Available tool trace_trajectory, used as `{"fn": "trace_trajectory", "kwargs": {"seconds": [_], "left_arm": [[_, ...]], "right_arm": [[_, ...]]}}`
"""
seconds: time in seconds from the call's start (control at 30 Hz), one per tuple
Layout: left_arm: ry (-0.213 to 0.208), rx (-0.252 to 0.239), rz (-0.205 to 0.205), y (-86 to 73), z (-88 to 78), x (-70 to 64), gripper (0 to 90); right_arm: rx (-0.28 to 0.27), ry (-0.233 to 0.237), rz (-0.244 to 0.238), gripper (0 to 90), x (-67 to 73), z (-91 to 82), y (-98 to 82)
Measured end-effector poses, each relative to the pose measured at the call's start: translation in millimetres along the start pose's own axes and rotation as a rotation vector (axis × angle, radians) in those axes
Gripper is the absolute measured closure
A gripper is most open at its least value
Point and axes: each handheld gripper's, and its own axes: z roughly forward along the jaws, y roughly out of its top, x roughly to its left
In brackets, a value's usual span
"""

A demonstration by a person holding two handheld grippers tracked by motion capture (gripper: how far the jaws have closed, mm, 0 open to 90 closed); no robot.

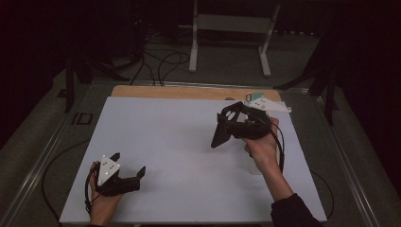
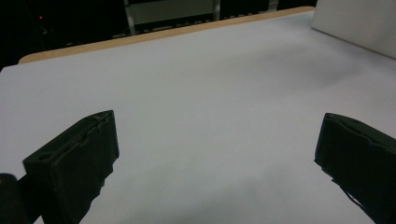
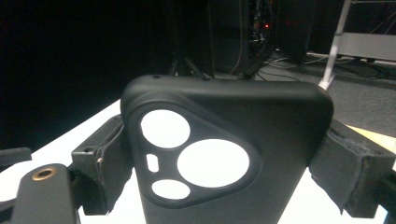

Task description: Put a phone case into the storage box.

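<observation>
A black phone case (image 3: 224, 149) with round camera cut-outs stands upright between the pads (image 3: 100, 163) of my right gripper (image 3: 224, 186), which is shut on its sides. From above, the case (image 1: 220, 133) hangs tilted over the right half of the white table top (image 1: 179, 142), held in the right gripper (image 1: 230, 120) and lifted off the surface. My left gripper (image 1: 128, 164) rests near the front left corner. Its jaws are wide apart, and the left gripper (image 2: 215, 158) has just bare white surface between them.
A wooden strip (image 1: 189, 92) runs along the table's far edge. Beyond it on the floor stand a white frame (image 1: 231, 28) and loose cables (image 1: 161, 61). A pale flat-sided object (image 2: 359, 23) sits at the upper right of the left gripper view.
</observation>
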Motion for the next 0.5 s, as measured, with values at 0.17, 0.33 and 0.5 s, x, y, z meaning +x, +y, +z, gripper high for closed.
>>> {"fn": "trace_trajectory", "kwargs": {"seconds": [0.17, 0.33, 0.5], "left_arm": [[-0.001, -0.003, -0.004, 0.0, -0.3, 0.2, 0.0], [-0.001, -0.001, -0.002, 0.1, -0.2, -0.1, 0.0], [-0.001, -0.001, -0.001, 0.1, -0.4, 0.1, 0.0]], "right_arm": [[0.002, -0.028, -0.009, 14.1, -6.0, 6.3, 6.1], [0.0, -0.044, -0.005, 14.1, -10.9, 10.8, 9.2], [0.003, -0.066, -0.005, 14.1, -17.8, 14.6, 13.0]]}}
